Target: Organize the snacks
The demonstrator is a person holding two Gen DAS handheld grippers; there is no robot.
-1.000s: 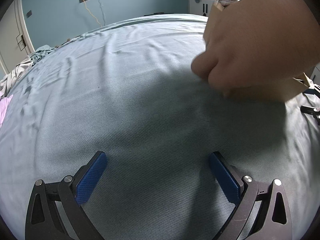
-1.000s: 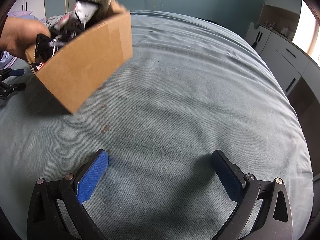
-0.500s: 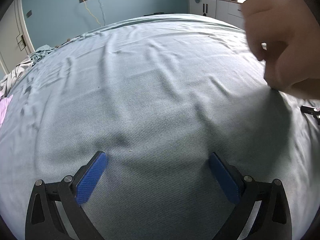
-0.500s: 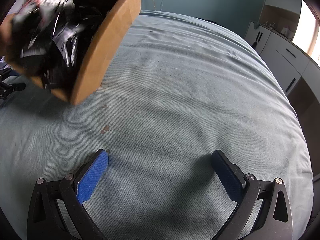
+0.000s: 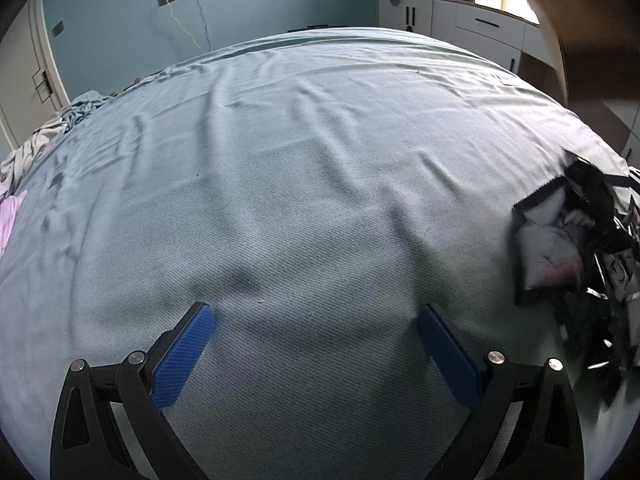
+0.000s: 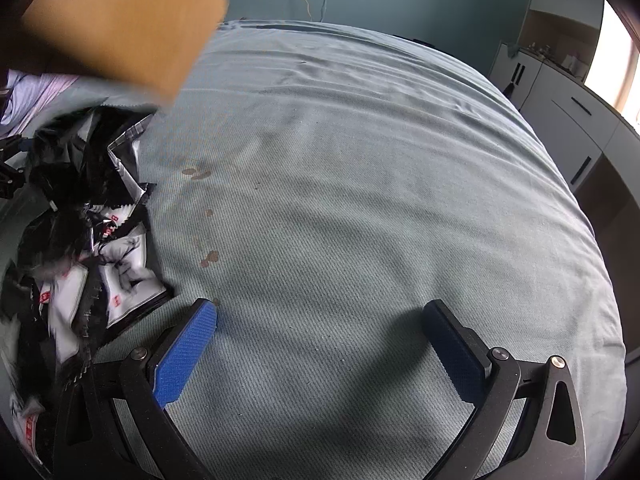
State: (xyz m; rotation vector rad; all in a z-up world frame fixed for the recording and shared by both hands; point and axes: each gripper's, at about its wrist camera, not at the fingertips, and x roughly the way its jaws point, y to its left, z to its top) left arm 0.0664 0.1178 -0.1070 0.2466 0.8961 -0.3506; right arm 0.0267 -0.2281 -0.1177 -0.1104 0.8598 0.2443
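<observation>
Both claws sit spread and empty on the bed (image 5: pixel 304 184): left claw (image 5: pixel 316 340), right claw (image 6: pixel 320 340). Snack packets (image 6: pixel 80 240) lie heaped between them, touching right claw's left finger; right is nearer.

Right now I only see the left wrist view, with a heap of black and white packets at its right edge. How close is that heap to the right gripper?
Observer: The snack packets lie just beside the left finger of the right gripper; I cannot tell whether they touch it.
Operator: Is anything between its fingers?
Observer: No, the fingers stand wide apart over bare bedsheet.
Operator: Anything else near the heap?
Observer: Small brown stains mark the sheet just to the right of it.
</observation>
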